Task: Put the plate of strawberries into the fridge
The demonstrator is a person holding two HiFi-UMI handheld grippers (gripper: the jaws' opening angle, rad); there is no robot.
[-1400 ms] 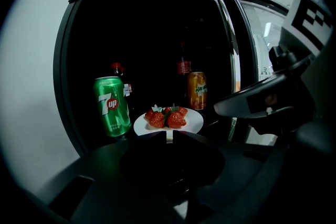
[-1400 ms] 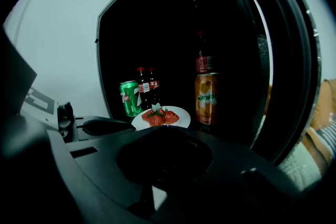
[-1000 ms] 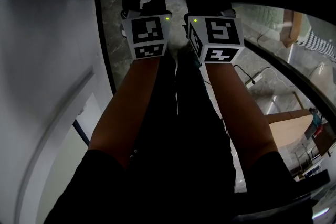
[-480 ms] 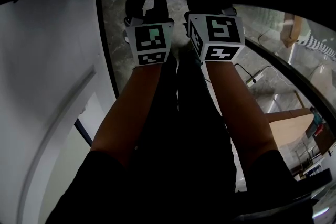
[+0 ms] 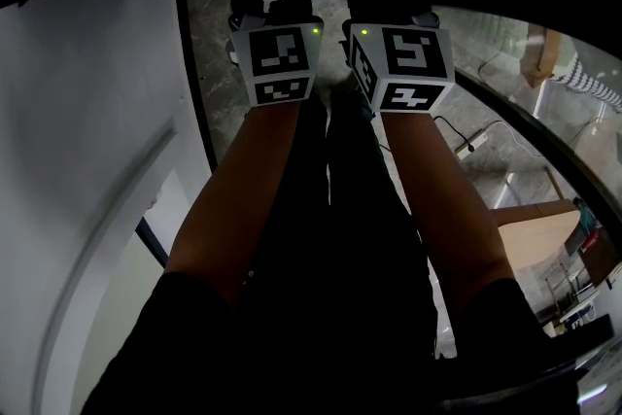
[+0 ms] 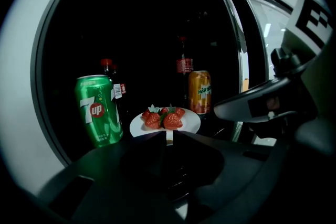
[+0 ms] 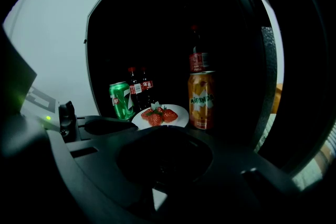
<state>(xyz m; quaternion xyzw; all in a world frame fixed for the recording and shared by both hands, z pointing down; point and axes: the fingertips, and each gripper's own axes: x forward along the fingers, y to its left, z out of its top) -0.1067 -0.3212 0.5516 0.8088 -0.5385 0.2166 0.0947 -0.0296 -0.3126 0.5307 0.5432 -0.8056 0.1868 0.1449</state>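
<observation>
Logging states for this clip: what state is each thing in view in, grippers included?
fridge: door open.
plate: flat on the shelf inside, between the cans.
strawberries: piled on the plate.
7up can: upright, left of plate.
Mirinda can: upright, right of plate.
cola bottles: upright, capped, behind.
left gripper: jaws closed to a slit on the plate's near rim.
right gripper: shut, empty, short of the plate.

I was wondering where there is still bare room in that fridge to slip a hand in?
Little. The plate fills the front between the 7up can and the Mirinda can; cola bottles crowd behind. The likeliest bare strip lies right of the Mirinda can, though it is too dark to confirm.
</observation>
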